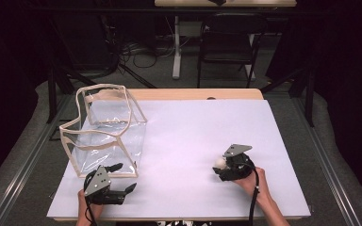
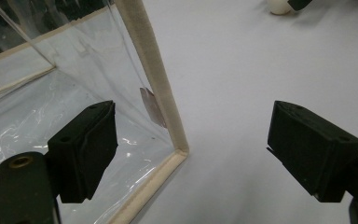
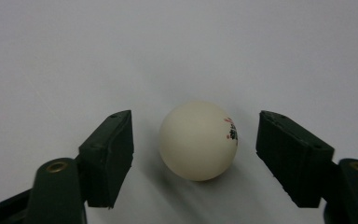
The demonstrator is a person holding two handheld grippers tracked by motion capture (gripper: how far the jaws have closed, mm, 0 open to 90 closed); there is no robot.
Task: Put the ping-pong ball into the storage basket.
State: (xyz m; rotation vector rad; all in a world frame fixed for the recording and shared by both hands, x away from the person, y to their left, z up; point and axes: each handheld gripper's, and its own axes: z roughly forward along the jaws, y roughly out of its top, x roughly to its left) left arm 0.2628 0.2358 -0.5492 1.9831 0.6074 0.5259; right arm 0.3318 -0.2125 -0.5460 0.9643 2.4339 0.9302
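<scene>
The white ball (image 3: 198, 140) lay on the white tabletop (image 1: 193, 136) at about four o'clock, between the jaws of the right tool (image 3: 195, 156), which were spread with gaps on both sides and not touching it. The left tool (image 2: 191, 154), at seven o'clock, stood wide apart, straddling the near corner of the clear bag (image 1: 106, 127), gripping nothing.

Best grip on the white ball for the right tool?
Across the ball's widest middle, one pad each side, coming in low over the white table cover. It is round and free to roll, so squeeze centred. The right tool already straddles it, gaps both sides.
</scene>
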